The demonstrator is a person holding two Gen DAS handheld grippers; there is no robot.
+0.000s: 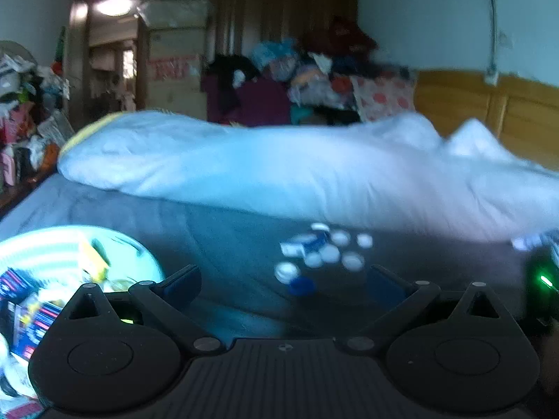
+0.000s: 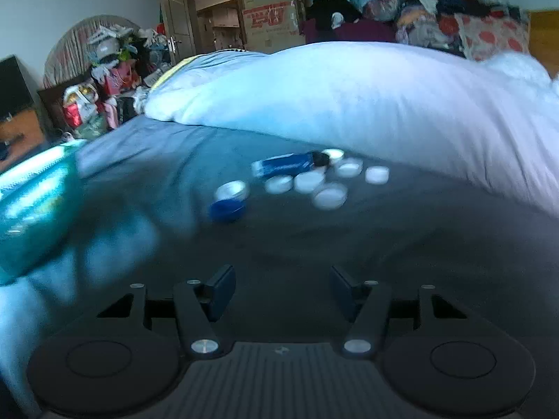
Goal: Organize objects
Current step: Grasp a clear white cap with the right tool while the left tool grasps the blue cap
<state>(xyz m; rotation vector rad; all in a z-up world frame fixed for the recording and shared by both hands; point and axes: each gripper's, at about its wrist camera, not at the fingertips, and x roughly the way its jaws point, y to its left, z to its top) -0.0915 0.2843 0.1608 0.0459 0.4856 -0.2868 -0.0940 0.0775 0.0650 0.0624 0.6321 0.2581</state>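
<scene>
Both black grippers, left [image 1: 283, 279] and right [image 2: 281, 288], wide apart over grey bedsheet [image 2: 174, 160], round white caps [image 2: 328, 197] beyond

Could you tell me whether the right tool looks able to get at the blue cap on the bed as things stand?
Probably yes: the right tool is open, and only bare sheet lies between it and the blue cap.

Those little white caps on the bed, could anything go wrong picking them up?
Maybe. The white caps lie packed close together beside the blue box, so a gripper might nudge neighbours away. The blue cap touches a white one, so both may shift. The bed is soft, so caps could tip.
</scene>
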